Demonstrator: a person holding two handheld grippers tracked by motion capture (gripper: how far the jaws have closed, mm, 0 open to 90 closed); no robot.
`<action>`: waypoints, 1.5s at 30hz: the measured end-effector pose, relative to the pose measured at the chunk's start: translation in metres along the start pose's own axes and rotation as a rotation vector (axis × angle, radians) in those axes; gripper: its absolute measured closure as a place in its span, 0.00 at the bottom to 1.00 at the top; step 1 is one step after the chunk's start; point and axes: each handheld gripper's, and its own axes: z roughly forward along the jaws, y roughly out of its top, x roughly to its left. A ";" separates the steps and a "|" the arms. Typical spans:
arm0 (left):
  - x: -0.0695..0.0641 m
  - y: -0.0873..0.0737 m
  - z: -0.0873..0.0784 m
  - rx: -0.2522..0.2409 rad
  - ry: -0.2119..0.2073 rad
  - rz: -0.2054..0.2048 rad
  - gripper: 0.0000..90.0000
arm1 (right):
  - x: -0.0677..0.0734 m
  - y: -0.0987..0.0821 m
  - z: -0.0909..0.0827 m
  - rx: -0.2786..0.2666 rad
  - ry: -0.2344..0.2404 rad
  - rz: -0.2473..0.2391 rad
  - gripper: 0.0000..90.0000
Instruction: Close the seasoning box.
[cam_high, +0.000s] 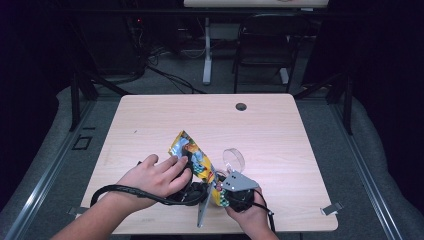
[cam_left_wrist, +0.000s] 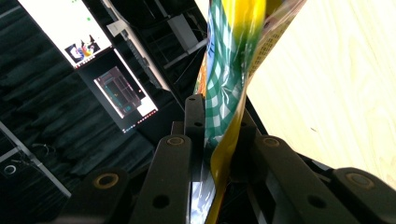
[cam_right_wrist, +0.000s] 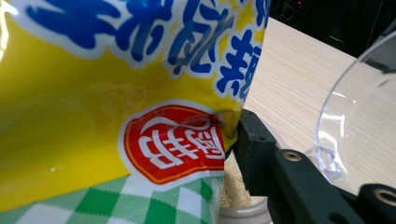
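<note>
From above, a yellow bag (cam_high: 196, 159) is held tilted over the table (cam_high: 280, 130) between both hands, a clear lid (cam_high: 233, 159) beside it. The left gripper (cam_left_wrist: 219, 135) has its jaws clamped on the bag's edge. The right gripper (cam_right_wrist: 233, 140) pinches the bag above a jar (cam_right_wrist: 240, 212) of powder

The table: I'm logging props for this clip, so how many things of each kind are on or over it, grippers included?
Snack bags: 1
Clear cups: 1
Small white containers of powder: 1
Grippers, left gripper and right gripper: 2
Total: 5
</note>
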 end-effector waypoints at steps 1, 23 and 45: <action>0.000 0.001 0.000 -0.003 0.002 0.001 0.91 | 0.000 0.000 -0.001 0.002 -0.001 0.002 0.79; 0.001 0.002 0.003 -0.020 -0.014 -0.023 0.92 | -0.006 -0.003 -0.007 0.007 -0.030 0.007 0.79; -0.009 -0.011 0.006 -0.018 -0.053 -0.108 0.92 | -0.003 0.002 -0.002 0.005 -0.017 -0.001 0.79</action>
